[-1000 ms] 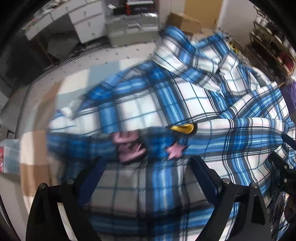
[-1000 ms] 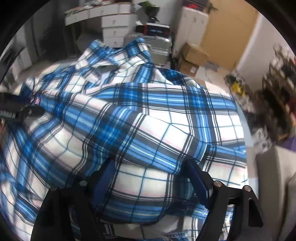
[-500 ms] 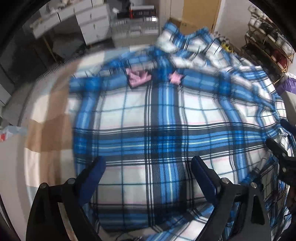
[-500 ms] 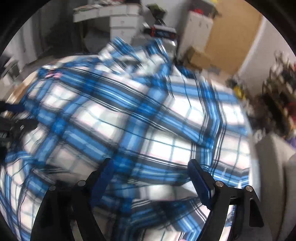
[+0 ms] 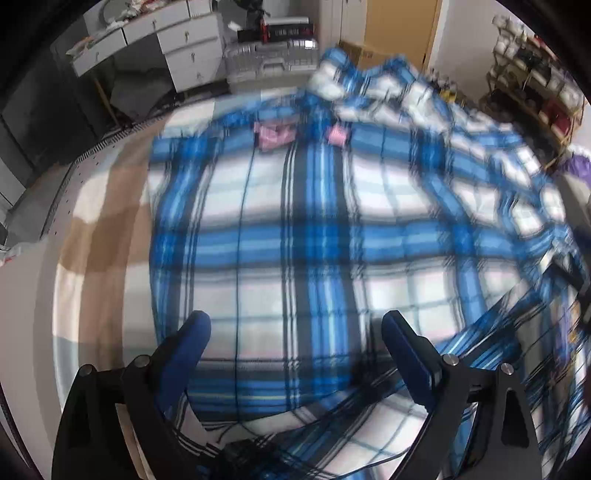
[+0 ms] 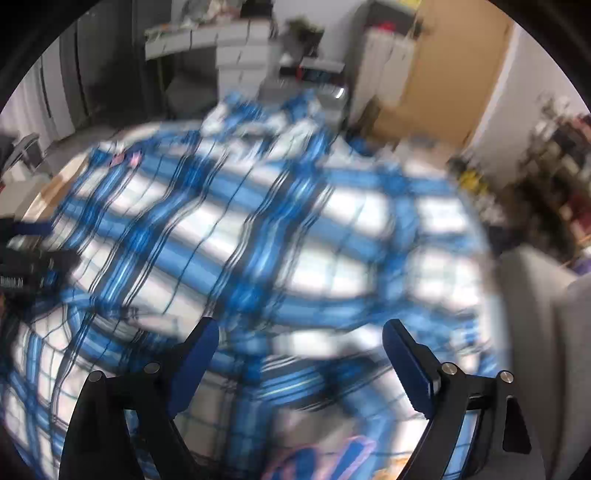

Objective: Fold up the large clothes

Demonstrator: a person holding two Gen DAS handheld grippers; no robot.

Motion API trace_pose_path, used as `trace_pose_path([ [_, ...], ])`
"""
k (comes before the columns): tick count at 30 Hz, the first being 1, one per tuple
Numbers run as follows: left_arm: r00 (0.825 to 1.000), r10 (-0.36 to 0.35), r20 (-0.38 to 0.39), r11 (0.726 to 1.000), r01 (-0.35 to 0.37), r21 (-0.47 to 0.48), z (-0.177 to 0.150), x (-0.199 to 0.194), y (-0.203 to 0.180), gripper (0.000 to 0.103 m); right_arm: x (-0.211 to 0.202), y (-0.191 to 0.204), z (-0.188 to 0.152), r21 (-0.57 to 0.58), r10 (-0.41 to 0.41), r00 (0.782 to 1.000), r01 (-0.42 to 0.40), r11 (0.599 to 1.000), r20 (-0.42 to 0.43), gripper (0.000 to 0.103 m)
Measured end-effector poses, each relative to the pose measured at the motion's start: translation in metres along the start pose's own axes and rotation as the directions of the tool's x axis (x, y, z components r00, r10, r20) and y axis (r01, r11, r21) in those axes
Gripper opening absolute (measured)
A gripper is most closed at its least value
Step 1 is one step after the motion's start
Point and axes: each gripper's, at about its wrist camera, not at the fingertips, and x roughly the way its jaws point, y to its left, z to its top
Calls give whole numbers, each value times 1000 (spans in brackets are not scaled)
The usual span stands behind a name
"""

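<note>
A large blue, white and black plaid flannel garment lies spread over a work surface covered in broad beige, white and pale-blue blocks, filling most of both wrist views. Its flat back panel reaches close to the surface's left edge, where a strip of the covering shows bare; its bunched collar end sits at the far edge, toward the room's clutter. Two small pink patches mark the cloth near that far end. Loose folds of the same plaid trail over the near right side.

The left gripper, black-framed with blue pads, hangs over the near part of the garment with its jaws standing wide apart; the fabric lies below and between them, and neither pad presses on it. The right gripper, of the same build, is over the garment's near right portion, its jaws opening, with cloth beneath the gap but not pinched. Both views are smeared by motion, so fine creases cannot be read.

Beyond the far edge stand a white set of drawers, a grey ribbed hard case, a brown cardboard box and a tan door; a wire shelf of dark items lines the right wall.
</note>
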Motion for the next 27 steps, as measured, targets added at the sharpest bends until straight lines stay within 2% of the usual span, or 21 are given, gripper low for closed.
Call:
trace_pose_path([
  [3, 1000, 6, 24, 1000, -6, -6, 6, 1, 9, 97, 31, -23, 3, 61, -13, 992, 21, 998, -127, 91],
  [5, 1000, 12, 26, 1000, -12, -19, 6, 2, 11, 97, 44, -30, 1, 93, 23, 988, -9, 996, -151, 91],
  [8, 998, 13, 54, 1000, -12, -15, 1, -3, 7, 97, 44, -39, 0, 145, 73, 982, -48, 988, -172, 91],
  [10, 998, 10, 57, 1000, -10, -14, -2, -4, 6, 97, 23, -38, 5, 157, 86, 991, -70, 985, -99, 89],
  [12, 998, 10, 60, 1000, -9, -14, -2, -2, 9, 97, 21, -41, 11, 147, 48, 998, -40, 988, -50, 91],
  [14, 998, 12, 61, 1000, -11, -15, -7, 0, 7, 98, 24, -45, 10, 150, -6, 999, 13, 989, -52, 91],
  [16, 998, 10, 58, 1000, -9, -21, 1, 6, 8, 98, 43, -47, 5, 165, -23, 993, 42, 985, -117, 91],
  [17, 998, 12, 59, 1000, -10, -23, -8, -1, 9, 98, 56, -46, 5, 163, -13, 988, 39, 986, -155, 91],
  [20, 998, 7, 62, 1000, -6, -20, -6, -6, 8, 99, 57, -51, 7, 199, 22, 990, 6, 980, -139, 90],
  [21, 998, 3, 67, 1000, -2, -19, -9, -11, 8, 99, 49, -53, 9, 216, 32, 994, -9, 976, -104, 85],
  [24, 997, 2, 77, 1000, 0, -30, -11, -11, 11, 102, 21, -56, 11, 229, 20, 1000, -25, 973, 24, 85],
  [25, 997, 2, 77, 999, 0, -33, -11, -11, 11, 102, 23, -55, 13, 224, 20, 999, -26, 974, 28, 85],
  [27, 997, 0, 83, 999, 3, -38, -12, -11, 12, 102, 34, -49, 11, 210, 62, 998, -55, 976, -26, 85],
])
